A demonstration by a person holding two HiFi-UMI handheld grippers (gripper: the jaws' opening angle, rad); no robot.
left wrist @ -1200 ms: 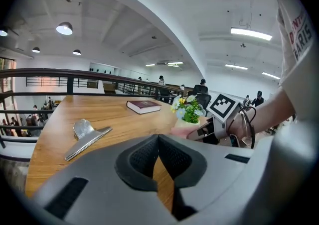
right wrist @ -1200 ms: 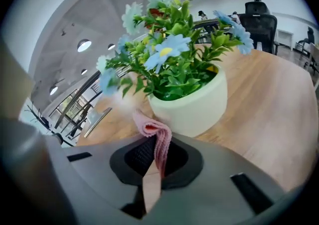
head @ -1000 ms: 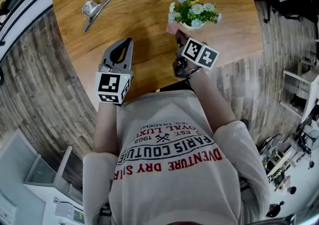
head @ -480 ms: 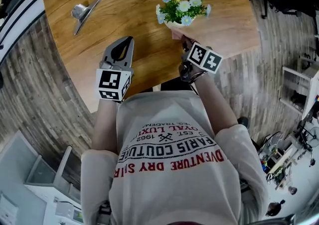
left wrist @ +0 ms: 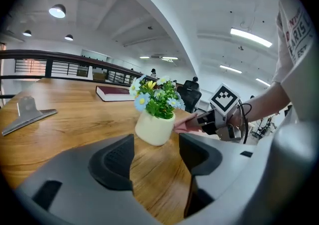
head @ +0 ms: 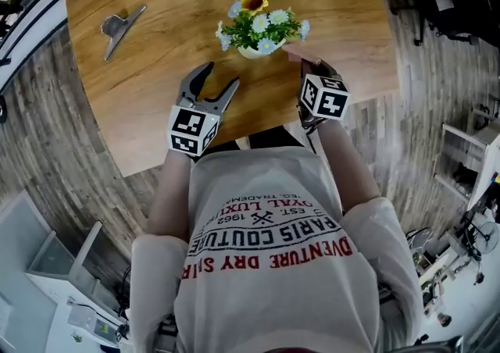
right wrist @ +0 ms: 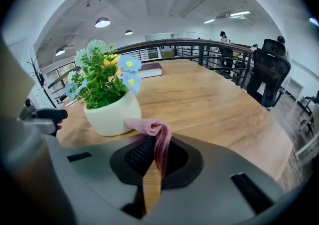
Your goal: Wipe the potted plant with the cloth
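The right gripper (right wrist: 153, 165), clamped on the pink cloth (right wrist: 155, 137) (its free end seemingly touching the pot (right wrist: 107, 118)), should sweep gently round the potted plant (right wrist: 102, 82) on the table (right wrist: 214, 94) without tipping it.

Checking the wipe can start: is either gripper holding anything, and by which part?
The right gripper pinches the pink cloth by one end; the left gripper, its jaws having just been opening, holds nothing.
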